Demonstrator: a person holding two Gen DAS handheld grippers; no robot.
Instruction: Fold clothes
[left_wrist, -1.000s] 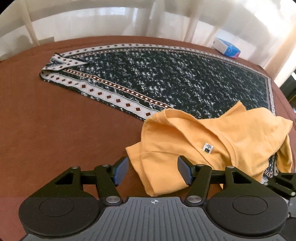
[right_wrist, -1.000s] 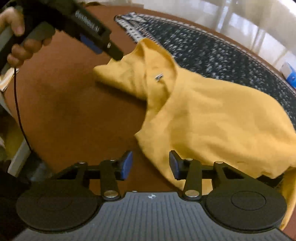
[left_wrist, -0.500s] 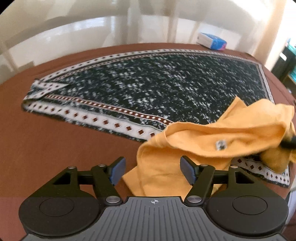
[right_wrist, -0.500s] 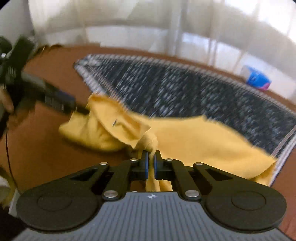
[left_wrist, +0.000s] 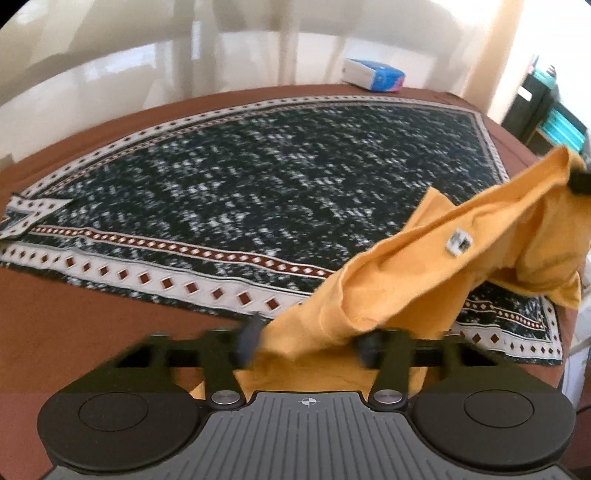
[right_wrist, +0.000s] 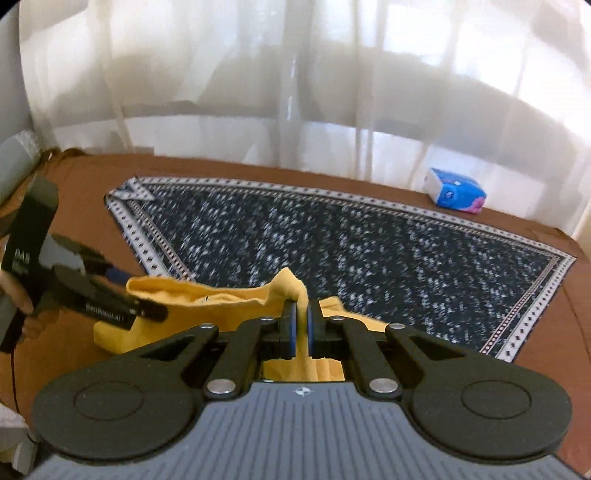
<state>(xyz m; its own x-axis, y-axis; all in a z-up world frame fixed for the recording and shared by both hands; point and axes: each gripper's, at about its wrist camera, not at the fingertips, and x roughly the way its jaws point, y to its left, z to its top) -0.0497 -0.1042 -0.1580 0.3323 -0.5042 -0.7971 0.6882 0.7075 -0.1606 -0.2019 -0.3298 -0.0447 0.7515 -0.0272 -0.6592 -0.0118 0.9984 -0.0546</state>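
Over the near edge of the table (left_wrist: 92, 332), the right tongs (right_wrist: 302, 328) pinch the yellow shirt (left_wrist: 424, 280) aloft while the left tongs (left_wrist: 308, 345) are closing around its lower hem, apparently to stretch it out for folding.

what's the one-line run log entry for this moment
stage: lifting yellow shirt off patterned cloth | right gripper: shut on shirt | left gripper: closing, shirt between jaws | tissue pack: far table edge
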